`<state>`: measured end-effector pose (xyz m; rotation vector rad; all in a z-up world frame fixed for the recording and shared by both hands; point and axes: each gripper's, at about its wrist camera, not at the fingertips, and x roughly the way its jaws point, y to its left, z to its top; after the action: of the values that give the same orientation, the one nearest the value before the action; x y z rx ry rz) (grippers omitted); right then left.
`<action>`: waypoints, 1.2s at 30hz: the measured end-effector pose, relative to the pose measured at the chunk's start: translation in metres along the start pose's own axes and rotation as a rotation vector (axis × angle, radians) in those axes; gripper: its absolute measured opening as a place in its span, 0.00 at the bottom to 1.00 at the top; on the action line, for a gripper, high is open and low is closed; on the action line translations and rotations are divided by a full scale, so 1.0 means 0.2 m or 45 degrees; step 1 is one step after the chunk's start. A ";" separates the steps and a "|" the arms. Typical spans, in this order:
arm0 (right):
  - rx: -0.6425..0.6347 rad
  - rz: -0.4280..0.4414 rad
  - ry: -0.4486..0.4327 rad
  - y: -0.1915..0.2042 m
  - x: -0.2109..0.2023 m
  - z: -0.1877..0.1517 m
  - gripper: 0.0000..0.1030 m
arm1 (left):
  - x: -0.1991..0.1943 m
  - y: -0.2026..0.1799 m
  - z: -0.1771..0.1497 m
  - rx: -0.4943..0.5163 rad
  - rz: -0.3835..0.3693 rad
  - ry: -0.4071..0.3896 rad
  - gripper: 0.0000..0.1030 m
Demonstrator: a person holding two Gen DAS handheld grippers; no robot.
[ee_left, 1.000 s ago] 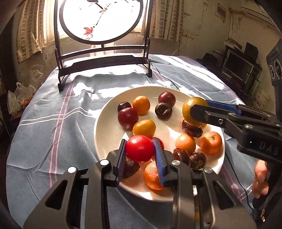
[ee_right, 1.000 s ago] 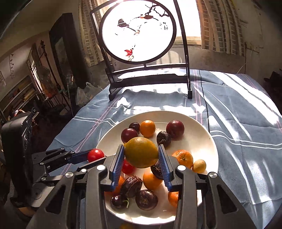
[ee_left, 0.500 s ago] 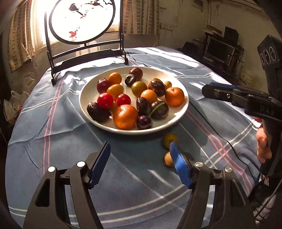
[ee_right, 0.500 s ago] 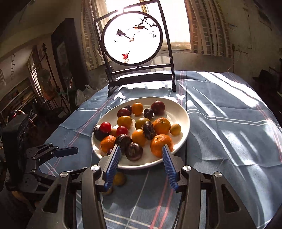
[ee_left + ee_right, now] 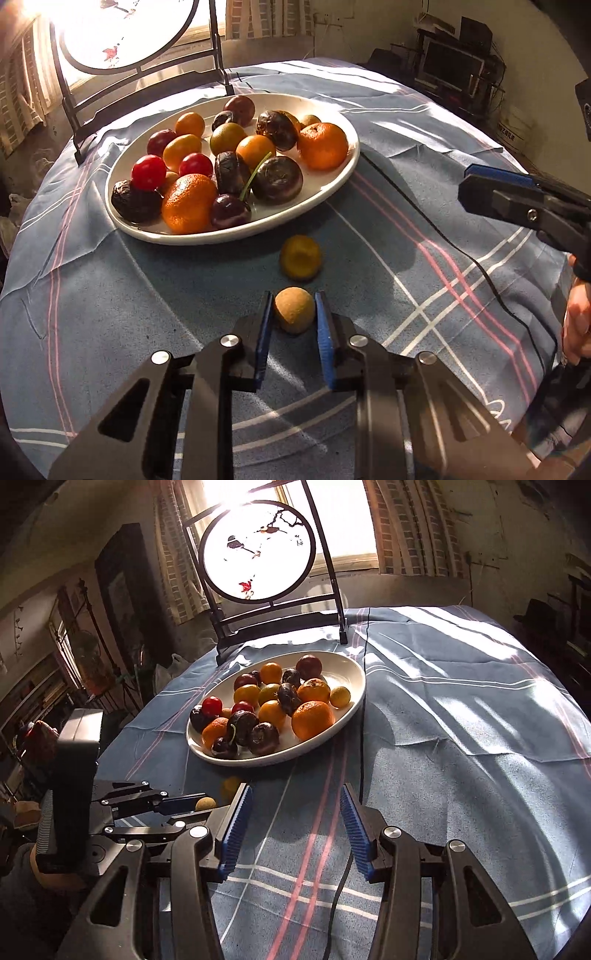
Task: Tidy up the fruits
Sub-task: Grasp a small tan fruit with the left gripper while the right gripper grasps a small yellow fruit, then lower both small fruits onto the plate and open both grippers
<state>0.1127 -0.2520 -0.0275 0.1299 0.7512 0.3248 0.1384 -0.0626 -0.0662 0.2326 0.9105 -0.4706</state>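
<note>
Bracketing a small tan fruit (image 5: 294, 309) on the tablecloth (image 5: 110, 295) before the plate (image 5: 347, 162), left gripper (image 5: 293, 325) pads nearly touching, grip unconfirmed; right gripper (image 5: 295, 823) spread, empty; risk: round fruit squirts away toward neighbouring yellow fruit (image 5: 300, 257)

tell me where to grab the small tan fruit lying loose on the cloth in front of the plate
Grip the small tan fruit across its widest middle, coming low from the near side, opposite the plate. It is round, so only pads on opposite sides at the equator should hold. The left gripper already brackets it this way, pads at or nearly at its sides. The yellow fruit lies just beyond, apart, so don't overshoot.
</note>
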 end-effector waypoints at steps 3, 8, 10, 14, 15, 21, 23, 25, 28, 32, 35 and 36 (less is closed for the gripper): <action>-0.075 0.002 0.049 0.09 0.08 0.02 0.48 | -0.09 0.04 -0.04 -0.040 0.003 -0.061 0.21; -0.199 -0.019 0.196 0.25 0.30 0.04 0.48 | -0.21 0.14 -0.09 -0.096 0.020 -0.112 0.21; -0.237 -0.028 0.236 0.31 0.37 0.05 0.48 | -0.24 0.18 -0.11 -0.118 0.029 -0.124 0.21; -0.281 -0.061 0.298 0.38 0.47 0.05 0.40 | -0.26 0.24 -0.13 -0.152 0.033 -0.130 0.21; -0.258 -0.044 0.321 0.37 0.49 0.05 0.26 | -0.26 0.24 -0.14 -0.156 0.032 -0.129 0.21; -0.200 0.037 0.227 0.32 0.35 0.04 0.25 | -0.26 0.26 -0.15 -0.170 0.008 -0.147 0.21; -0.214 0.058 0.176 0.31 0.26 0.05 0.25 | -0.27 0.26 -0.14 -0.168 -0.003 -0.167 0.21; -0.201 0.041 0.101 0.27 0.18 0.10 0.25 | -0.29 0.25 -0.11 -0.156 -0.012 -0.197 0.21; -0.140 -0.011 -0.004 0.16 0.12 0.25 0.25 | -0.28 0.26 0.01 -0.149 -0.018 -0.222 0.21; -0.095 -0.066 -0.053 0.07 0.21 0.46 0.25 | -0.22 0.29 0.25 -0.145 -0.021 -0.260 0.21; -0.043 -0.054 -0.030 0.03 0.35 0.59 0.25 | -0.12 0.33 0.41 -0.168 -0.021 -0.243 0.21; -0.031 -0.051 -0.030 0.03 0.39 0.62 0.25 | -0.08 0.35 0.45 -0.176 -0.022 -0.229 0.21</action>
<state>0.2501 -0.2212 0.0139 0.0950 0.7256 0.2937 0.2277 -0.0320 0.0003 0.0552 0.7657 -0.4350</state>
